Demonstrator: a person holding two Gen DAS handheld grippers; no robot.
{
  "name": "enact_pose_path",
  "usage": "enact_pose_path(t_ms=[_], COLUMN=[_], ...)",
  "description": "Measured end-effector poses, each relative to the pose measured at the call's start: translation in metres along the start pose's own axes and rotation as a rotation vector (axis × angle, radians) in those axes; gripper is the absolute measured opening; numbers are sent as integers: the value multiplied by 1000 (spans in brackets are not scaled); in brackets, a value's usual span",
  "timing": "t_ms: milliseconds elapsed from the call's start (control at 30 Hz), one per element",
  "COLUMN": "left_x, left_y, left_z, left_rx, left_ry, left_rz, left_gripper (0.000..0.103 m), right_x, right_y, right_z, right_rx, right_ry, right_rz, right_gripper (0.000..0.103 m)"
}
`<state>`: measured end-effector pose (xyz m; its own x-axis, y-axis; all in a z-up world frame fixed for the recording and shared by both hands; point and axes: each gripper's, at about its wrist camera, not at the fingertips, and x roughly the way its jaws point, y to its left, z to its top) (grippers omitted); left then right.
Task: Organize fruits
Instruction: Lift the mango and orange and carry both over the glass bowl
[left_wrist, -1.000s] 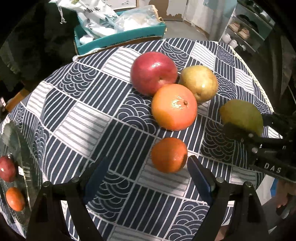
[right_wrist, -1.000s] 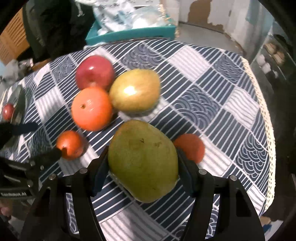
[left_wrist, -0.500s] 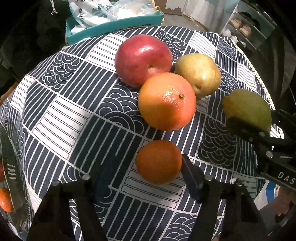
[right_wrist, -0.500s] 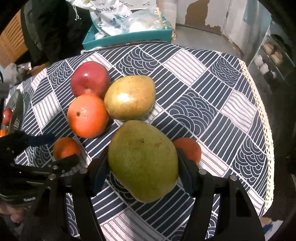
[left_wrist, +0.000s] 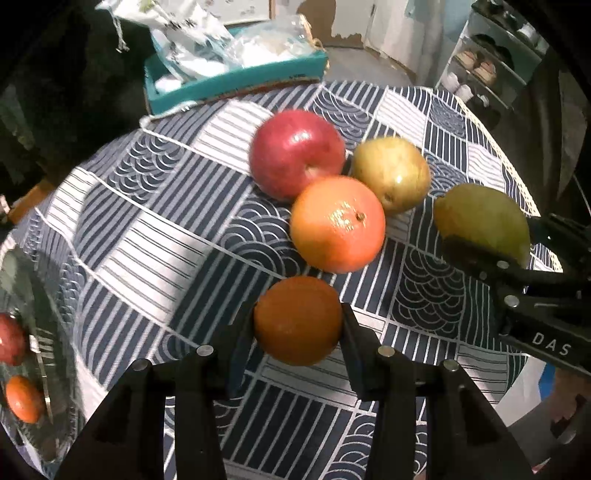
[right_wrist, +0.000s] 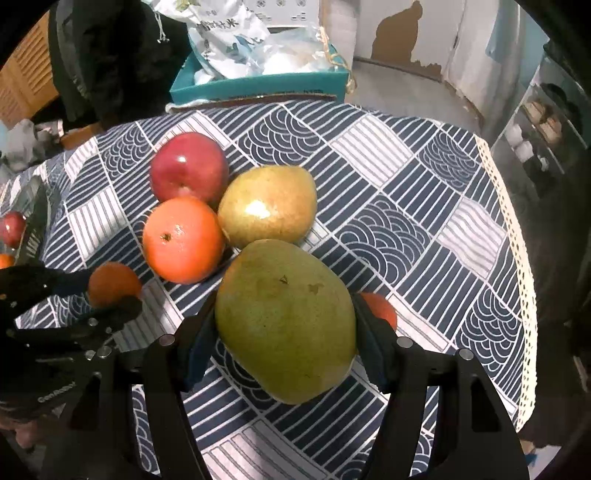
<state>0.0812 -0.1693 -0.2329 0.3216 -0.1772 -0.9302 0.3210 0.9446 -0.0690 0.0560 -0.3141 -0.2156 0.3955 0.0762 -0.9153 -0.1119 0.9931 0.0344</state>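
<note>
Gripping a small tangerine (left_wrist: 297, 320), the left gripper (left_wrist: 297, 325) has its jaws clenched on the fruit's two sides, low over the patterned surface (left_wrist: 155, 206). From the right wrist view the same tangerine (right_wrist: 112, 282) shows between the left gripper's (right_wrist: 110, 295) dark fingers at the left edge.

The right gripper (right_wrist: 286, 325) grasps a large green mango (right_wrist: 286, 321), its jaws pressed against both flanks; whether the mango touches the cloth cannot be told. In the left wrist view the mango (left_wrist: 482, 225) sits at the right, held by the right gripper (left_wrist: 491, 240), whose body bears the letters "DAS".

Three fruits lie bunched mid-surface: a red apple (left_wrist: 297, 155) at the back, an orange (left_wrist: 338, 223) in front of it and touching it, and a yellow-brown pear (left_wrist: 391, 173) just beside both on the right. The tangerine is near the orange, just in front of it. Another small orange fruit (right_wrist: 380, 308) peeks out behind the right gripper's right finger.

At the far left stands a clear container (left_wrist: 22, 343) with a red fruit and an orange fruit seen inside or behind it. Beyond the surface's far edge sits a teal tray (left_wrist: 236, 79) holding plastic bags (right_wrist: 236, 40).
</note>
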Motion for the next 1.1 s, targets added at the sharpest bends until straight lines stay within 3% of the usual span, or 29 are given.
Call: enact_pose_path(t_ms=[1100], left_x=[-112], left_y=[32], left_z=[2], left_rx=[-78], left_ry=[-212], left_rz=[65], left_gripper=[45], right_x=[-84], right_y=[37], right_z=[23], right_rx=[-75], right_ry=[-198], right_rz=[28], right_gripper=[68])
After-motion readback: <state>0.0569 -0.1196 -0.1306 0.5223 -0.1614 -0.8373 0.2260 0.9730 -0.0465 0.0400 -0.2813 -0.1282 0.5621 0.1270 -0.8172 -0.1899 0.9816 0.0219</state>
